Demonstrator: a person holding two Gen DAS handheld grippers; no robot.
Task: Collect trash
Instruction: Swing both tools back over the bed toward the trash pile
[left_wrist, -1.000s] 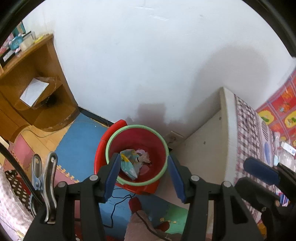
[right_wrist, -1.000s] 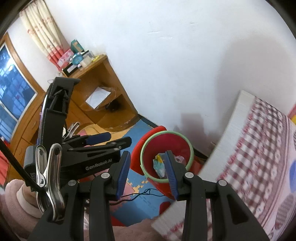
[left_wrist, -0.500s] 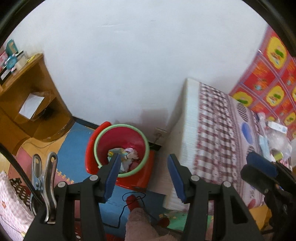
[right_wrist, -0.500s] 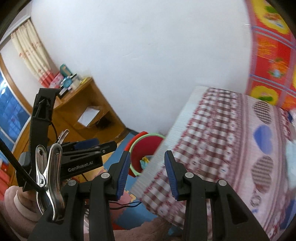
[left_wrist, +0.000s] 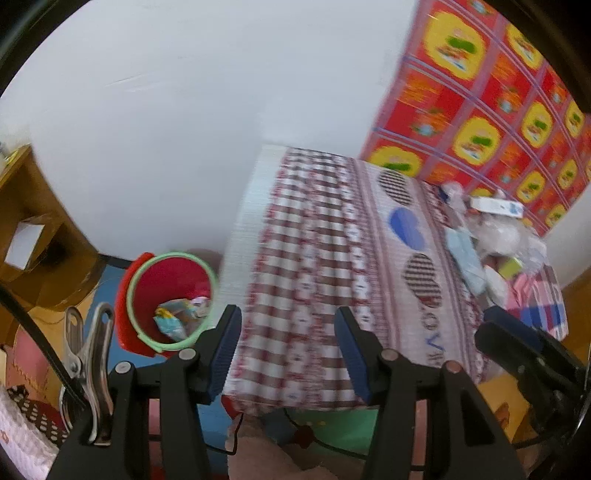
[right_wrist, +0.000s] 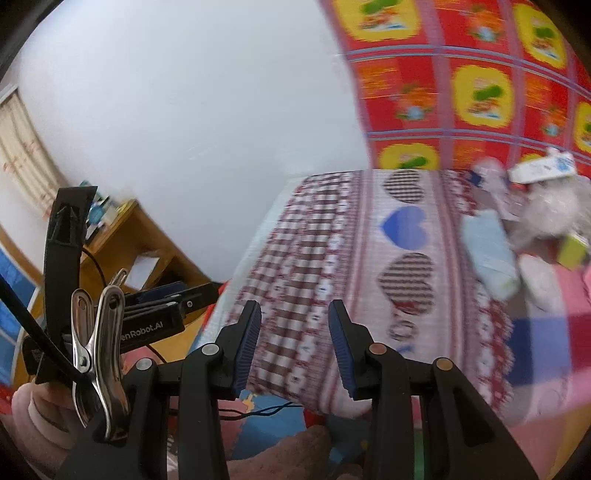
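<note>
A red bucket with a green rim (left_wrist: 168, 299) stands on the floor left of the table and holds several wrappers (left_wrist: 173, 317). A pile of trash (left_wrist: 491, 236) lies at the far right of the checked tablecloth (left_wrist: 317, 266): clear plastic, a pale blue pack (right_wrist: 487, 254), a white box (right_wrist: 543, 168), a small yellow-green box (right_wrist: 572, 251). My left gripper (left_wrist: 288, 350) is open and empty over the table's near edge. My right gripper (right_wrist: 293, 341) is open and empty, also over the near edge; the trash is to its far right.
A white wall stands behind the table, with a red and yellow patterned sheet (left_wrist: 480, 92) on the right. A wooden corner shelf (left_wrist: 33, 236) stands at the left. Foam floor mats and a thin cable (right_wrist: 258, 410) lie below the table edge.
Both views have swung right and up, from the bucket on the floor onto the tabletop. The trash pile has come into view at the right. Both grippers stay open and empty.
</note>
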